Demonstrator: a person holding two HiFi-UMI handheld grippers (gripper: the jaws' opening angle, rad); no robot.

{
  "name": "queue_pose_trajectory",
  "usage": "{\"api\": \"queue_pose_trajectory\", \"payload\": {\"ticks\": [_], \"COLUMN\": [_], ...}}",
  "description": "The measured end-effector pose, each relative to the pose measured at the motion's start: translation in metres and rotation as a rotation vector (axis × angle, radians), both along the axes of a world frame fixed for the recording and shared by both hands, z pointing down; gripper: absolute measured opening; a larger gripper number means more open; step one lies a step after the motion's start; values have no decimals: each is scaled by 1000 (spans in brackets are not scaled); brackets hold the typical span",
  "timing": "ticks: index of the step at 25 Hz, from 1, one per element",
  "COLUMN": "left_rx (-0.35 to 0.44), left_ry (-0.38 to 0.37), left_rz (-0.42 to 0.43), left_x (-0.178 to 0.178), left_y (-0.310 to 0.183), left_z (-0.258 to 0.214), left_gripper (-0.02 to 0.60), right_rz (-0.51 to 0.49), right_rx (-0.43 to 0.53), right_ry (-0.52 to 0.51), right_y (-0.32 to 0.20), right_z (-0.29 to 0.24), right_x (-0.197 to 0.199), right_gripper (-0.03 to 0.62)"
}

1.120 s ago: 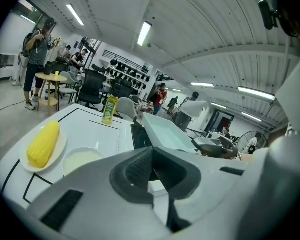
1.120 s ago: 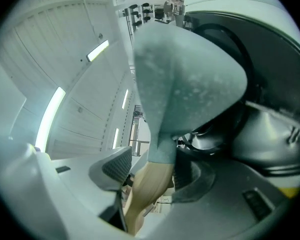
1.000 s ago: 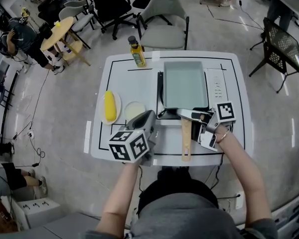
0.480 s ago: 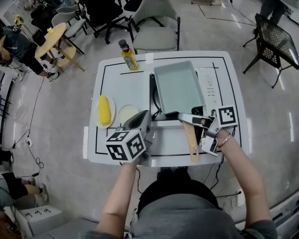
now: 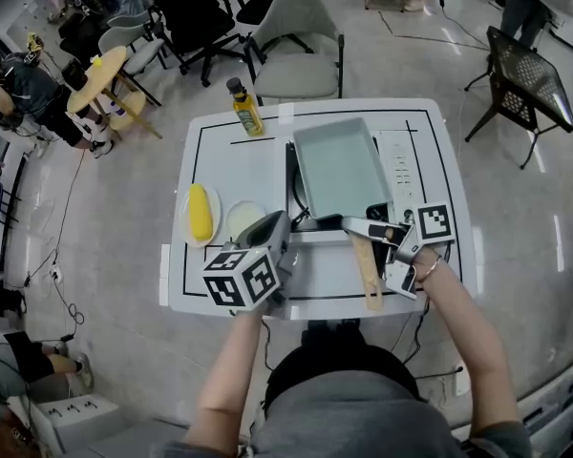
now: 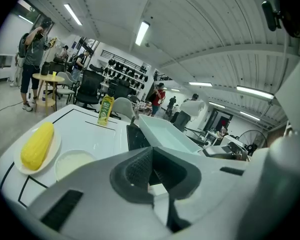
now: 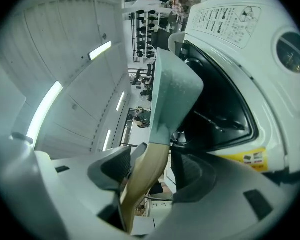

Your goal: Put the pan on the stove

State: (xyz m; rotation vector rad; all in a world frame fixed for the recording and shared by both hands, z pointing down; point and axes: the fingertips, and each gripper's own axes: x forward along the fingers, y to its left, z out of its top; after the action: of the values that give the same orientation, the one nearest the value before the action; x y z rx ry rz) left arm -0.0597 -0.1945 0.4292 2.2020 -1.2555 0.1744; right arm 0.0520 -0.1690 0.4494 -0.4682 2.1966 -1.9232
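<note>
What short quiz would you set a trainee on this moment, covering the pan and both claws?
1. True or false: the pale green rectangular pan rests on the black-topped stove.
2. Which claw has the pan's wooden handle between its jaws? A: left claw. B: right claw.
3. Fill in: the white plate holds a yellow ____.

Key: 1 true. 2 B; its jaws have just been opening, and the handle sits loosely between them. 3 corn cob.

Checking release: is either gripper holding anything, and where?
Nothing held: the right gripper, jaws just opening, straddles the wooden pan handle; left gripper shut, empty.
</note>
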Motion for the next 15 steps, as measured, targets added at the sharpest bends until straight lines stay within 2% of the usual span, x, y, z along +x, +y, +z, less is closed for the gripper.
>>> {"api": "queue_pose_trajectory", "payload": {"ticks": [3,11,15], "left_rx": [-3,5,8], "left_ry": [7,8,-3], "left_rz": [-1,-2,-6], "left_x": [1,3,1], "left_y": [0,-3,-5], "left_z": [0,-2,-3], "left_gripper": [6,6,6], "right_rz": [-2,11,53], "right_rx": [-11,4,66], "right_ry": [-8,-4,77], "right_y": [2,9,12], "right_z": [0,-3,-7], "right_x": [1,20,44], "right_gripper": [270,282,278]}}
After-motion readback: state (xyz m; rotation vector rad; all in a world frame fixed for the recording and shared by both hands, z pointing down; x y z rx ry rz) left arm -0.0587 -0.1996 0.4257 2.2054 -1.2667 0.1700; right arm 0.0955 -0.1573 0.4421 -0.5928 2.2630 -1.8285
